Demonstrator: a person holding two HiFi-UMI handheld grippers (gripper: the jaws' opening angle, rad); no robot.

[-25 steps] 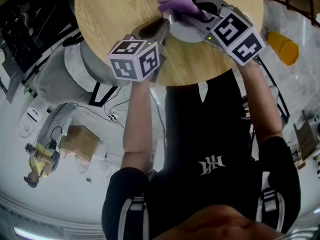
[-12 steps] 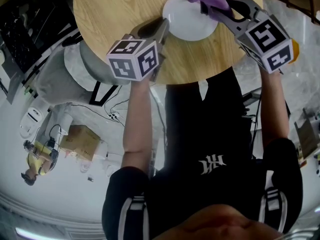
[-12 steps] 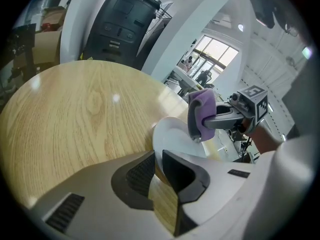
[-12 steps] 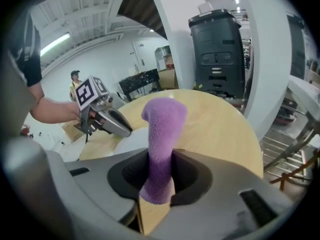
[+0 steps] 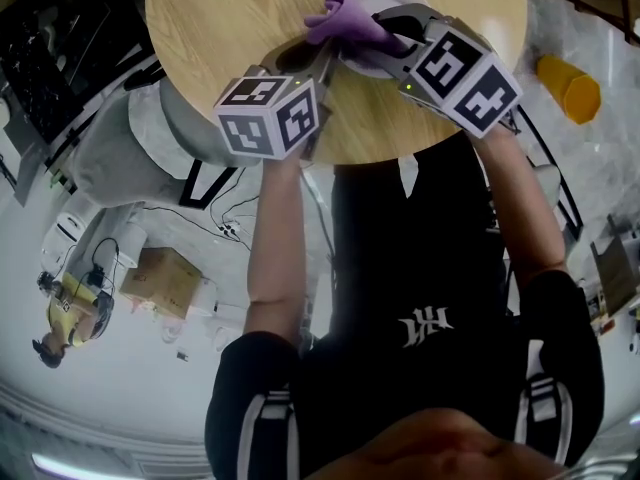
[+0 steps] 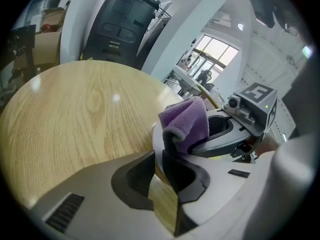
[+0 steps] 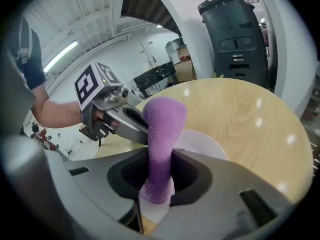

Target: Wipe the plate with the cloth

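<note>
A white plate [image 5: 392, 6] lies on the round wooden table [image 5: 230, 18] near its front edge. My left gripper [image 5: 327, 54] reaches the plate's left rim, and its jaws [image 6: 159, 156] are shut on that rim [image 6: 157, 138]. My right gripper [image 5: 372, 30] is shut on a purple cloth [image 5: 345, 16], which hangs over the plate's left part, close to the left gripper's tips. In the right gripper view the cloth [image 7: 161, 134] stands pinched between the jaws [image 7: 160, 161], with the plate [image 7: 202, 145] just beyond. The cloth [image 6: 188, 120] hides part of the plate.
A yellow object [image 5: 568, 90] lies on the floor to the right of the table. A tall black bin [image 6: 120, 24] stands beyond the table's far side. A cardboard box [image 5: 160, 283] and cables lie on the floor at left, and a person [image 5: 70, 318] stands farther off.
The right gripper swept the cloth right to the plate's far edge, then came back left across the plate. The left gripper stayed on the rim.
</note>
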